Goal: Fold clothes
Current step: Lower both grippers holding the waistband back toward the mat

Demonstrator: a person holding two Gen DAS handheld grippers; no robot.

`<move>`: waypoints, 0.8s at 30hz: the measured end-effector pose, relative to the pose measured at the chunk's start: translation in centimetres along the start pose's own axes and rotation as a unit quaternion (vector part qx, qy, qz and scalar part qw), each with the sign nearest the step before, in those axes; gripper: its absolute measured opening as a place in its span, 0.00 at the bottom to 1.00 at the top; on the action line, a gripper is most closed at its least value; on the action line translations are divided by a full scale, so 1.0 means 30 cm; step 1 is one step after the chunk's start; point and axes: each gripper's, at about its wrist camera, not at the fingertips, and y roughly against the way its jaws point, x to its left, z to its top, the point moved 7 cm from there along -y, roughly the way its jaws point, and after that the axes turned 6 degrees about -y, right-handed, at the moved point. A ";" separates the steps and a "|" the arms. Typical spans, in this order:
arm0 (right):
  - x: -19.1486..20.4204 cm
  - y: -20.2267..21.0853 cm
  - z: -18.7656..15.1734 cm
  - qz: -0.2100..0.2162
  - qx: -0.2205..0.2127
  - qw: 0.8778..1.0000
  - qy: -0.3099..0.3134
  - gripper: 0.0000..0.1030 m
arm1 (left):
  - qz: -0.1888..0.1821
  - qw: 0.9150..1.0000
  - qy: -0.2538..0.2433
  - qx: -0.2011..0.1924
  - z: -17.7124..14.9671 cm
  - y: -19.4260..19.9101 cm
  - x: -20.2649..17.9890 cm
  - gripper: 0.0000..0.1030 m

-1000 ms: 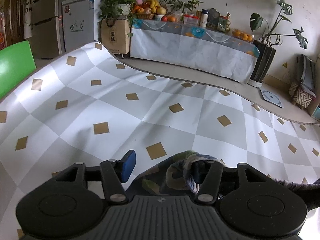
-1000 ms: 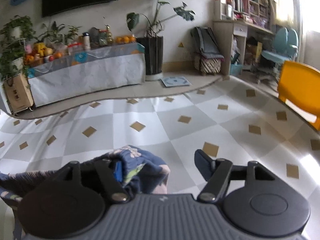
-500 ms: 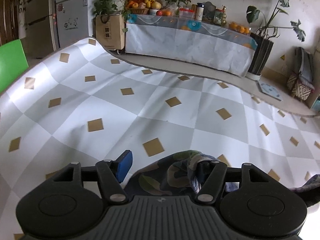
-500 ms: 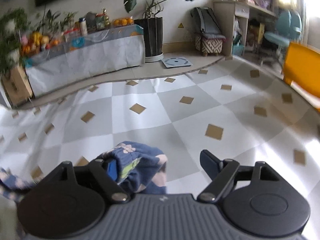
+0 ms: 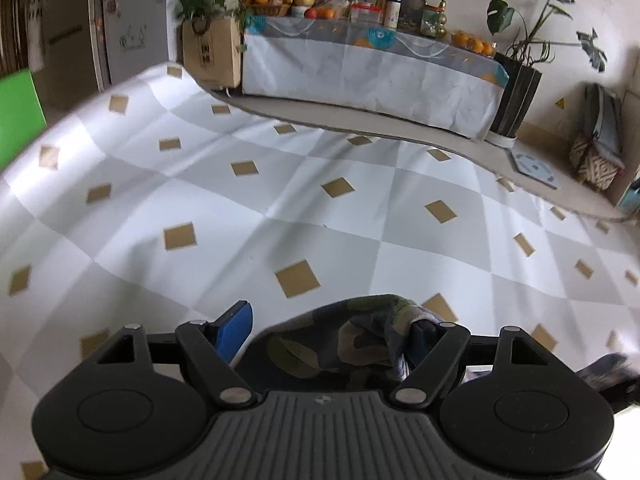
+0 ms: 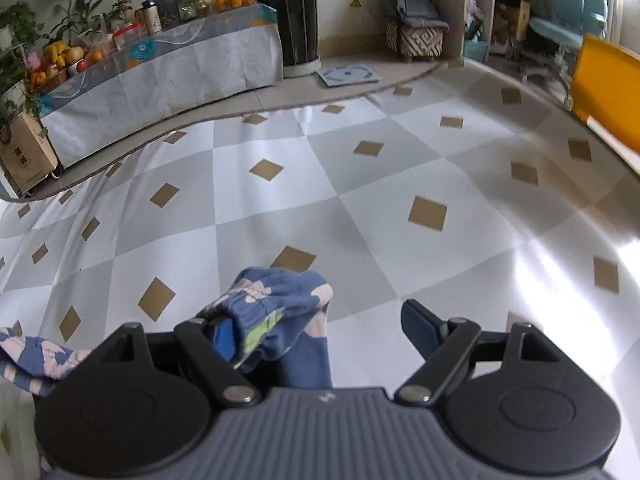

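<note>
A dark blue garment with a floral print lies on the checked tablecloth (image 5: pixel 280 184) right under both grippers. In the left wrist view, a bunched fold of the garment (image 5: pixel 352 332) sits between the fingers of my left gripper (image 5: pixel 330 324) and drapes over the right finger. The left blue pad (image 5: pixel 236 326) stands apart from the cloth, and the jaws are opening. In the right wrist view, my right gripper (image 6: pixel 320 324) is open. A blue and pink fold of the garment (image 6: pixel 280 300) hangs over its left finger, and its right finger (image 6: pixel 420 320) is bare.
A green chair (image 5: pixel 16 116) stands at the table's left and an orange chair (image 6: pixel 604 88) at its right. Beyond the far edge are a long draped side table (image 5: pixel 360 64) with fruit and bottles, a cardboard box (image 5: pixel 210 52) and a floor scale (image 6: pixel 348 74).
Both grippers' jaws have spread wider. The left gripper's blue pad has drawn away from the cloth. The right gripper has tipped further down. The garment folds stay draped on the inner fingers.
</note>
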 end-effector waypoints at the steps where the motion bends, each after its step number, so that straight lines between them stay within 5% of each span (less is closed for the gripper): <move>1: -0.001 -0.002 -0.001 0.011 0.003 1.000 -0.011 0.78 | -0.013 1.000 0.011 0.004 0.001 -0.001 0.003 0.74; 5: 0.026 0.000 0.000 0.040 0.012 0.999 0.001 0.79 | -0.036 0.999 0.028 0.009 0.002 -0.004 0.003 0.74; 8: 0.036 -0.016 -0.020 -0.024 0.025 0.997 0.068 0.79 | -0.003 1.000 0.004 0.004 -0.009 -0.011 -0.003 0.74; 13: 0.007 0.014 0.011 0.029 0.019 0.999 0.007 0.79 | 0.002 1.000 0.020 0.018 -0.027 -0.029 0.020 0.74; 17: 0.018 0.071 0.050 0.055 -0.015 0.998 0.017 0.79 | 0.002 1.000 0.015 0.021 -0.029 -0.027 0.029 0.74; 24: 0.078 0.056 -0.029 0.151 0.067 0.983 0.084 0.77 | -0.018 0.998 -0.049 0.031 -0.059 -0.007 0.026 0.74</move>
